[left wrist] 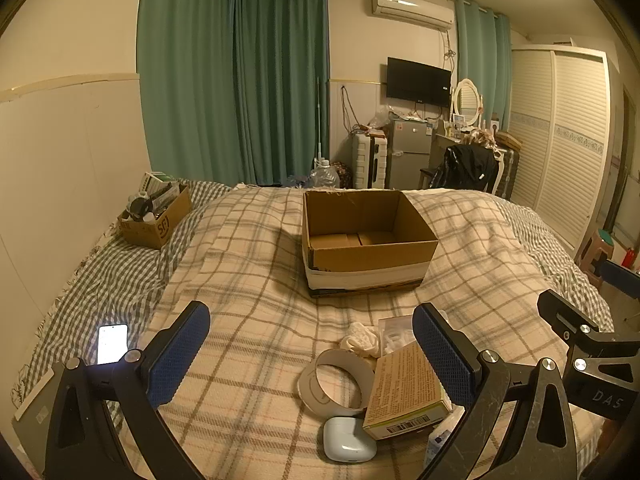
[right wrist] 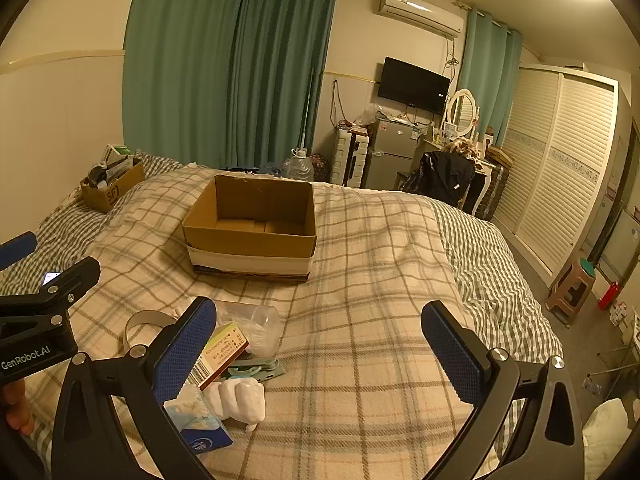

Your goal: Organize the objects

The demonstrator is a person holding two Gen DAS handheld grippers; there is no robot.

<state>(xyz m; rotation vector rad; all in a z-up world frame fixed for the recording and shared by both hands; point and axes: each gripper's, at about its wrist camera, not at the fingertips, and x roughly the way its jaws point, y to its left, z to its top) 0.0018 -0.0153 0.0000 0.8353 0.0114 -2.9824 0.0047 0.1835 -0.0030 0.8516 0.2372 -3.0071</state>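
Starting point by look of it: cardboard box (left wrist: pixel 370 240) mid-bed, empty. Tape roll (left wrist: pixel 336 380), earbud case (left wrist: pixel 349 439), printed carton (left wrist: pixel 404 392), plastic cup (right wrist: pixel 260 326) lie loose near bed edge. Left gripper (left wrist: pixel 310 360), right gripper (right wrist: pixel 318 356) spread wide, holding nothing. All sorting remains.

Warm dim light, fisheye-warped edges

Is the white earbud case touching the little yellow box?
Cannot tell. In the left wrist view the earbud case sits right under the yellow box's overhanging corner, hiding any gap.
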